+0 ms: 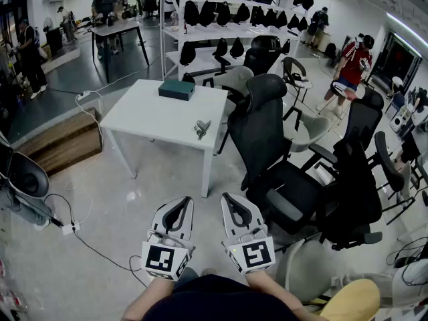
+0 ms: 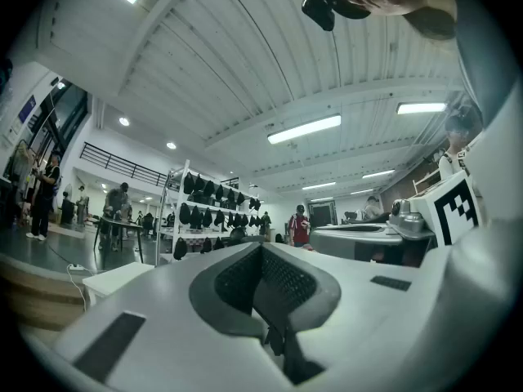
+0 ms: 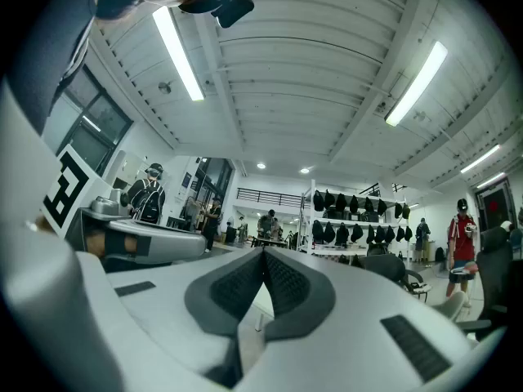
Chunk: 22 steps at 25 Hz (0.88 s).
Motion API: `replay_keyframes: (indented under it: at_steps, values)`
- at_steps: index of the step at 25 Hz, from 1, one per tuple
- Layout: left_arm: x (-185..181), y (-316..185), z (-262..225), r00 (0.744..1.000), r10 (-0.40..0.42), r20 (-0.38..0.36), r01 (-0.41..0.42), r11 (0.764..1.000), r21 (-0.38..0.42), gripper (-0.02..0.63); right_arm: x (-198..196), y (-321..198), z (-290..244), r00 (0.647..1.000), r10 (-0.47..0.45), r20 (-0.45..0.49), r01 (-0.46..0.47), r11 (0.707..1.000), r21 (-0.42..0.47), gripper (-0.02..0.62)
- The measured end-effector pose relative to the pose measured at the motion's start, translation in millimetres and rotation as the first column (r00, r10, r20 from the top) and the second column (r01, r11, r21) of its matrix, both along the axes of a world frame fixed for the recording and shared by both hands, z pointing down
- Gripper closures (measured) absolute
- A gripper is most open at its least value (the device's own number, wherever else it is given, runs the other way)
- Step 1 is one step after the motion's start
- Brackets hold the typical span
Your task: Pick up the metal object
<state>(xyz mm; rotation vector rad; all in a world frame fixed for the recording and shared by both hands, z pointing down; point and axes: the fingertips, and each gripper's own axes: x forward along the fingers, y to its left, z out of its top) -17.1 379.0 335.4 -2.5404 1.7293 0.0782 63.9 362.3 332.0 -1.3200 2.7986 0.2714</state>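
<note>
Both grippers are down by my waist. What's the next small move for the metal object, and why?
Probably step toward the white table, aiming the right gripper at the metal object near its right edge and opening the jaws. That gripper and the left gripper are both shut, empty and well short of the table.

Small grey metal object, irregular in shape, positioned near right edge of white tabletop, ungrasped
</note>
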Motion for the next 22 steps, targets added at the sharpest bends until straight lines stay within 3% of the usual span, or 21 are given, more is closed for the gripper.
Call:
replay_keyframes:
  at_steps: [4,9,17,20,22]
  values:
    - [8.2,-4.5,1.2,1.000,-0.001,0.003,0.001,1.000,0.004,0.581,7.1,-0.5,-2.9,1.000,-0.009,0.018,0.008,0.999,0.032,0.569]
    - [8.7,-22.2,6.3,1.000,0.005,0.013,-0.005,1.000,-0.007,0.580,4.3,-16.1,11.3,1.000,-0.016,0.023,0.016,1.000,-0.004,0.569]
    - [-19.5,-98.1,25.6,1.000,0.030,-0.004,-0.030,0.999,-0.042,0.574,-18.3,-88.8,31.5,1.000,0.000,0.018,0.001,0.999,-0.046,0.569]
    - [-34.9,-144.0,26.6,0.999,0.052,-0.007,-0.052,0.997,-0.055,0.487,-32.0,-133.2,29.3,1.000,0.011,0.016,-0.010,0.999,-0.045,0.569]
    - [-45.7,-175.2,29.3,0.998,0.067,-0.006,-0.067,0.995,-0.072,0.466,-42.0,-163.9,29.0,1.000,0.018,0.010,-0.018,0.999,-0.051,0.569]
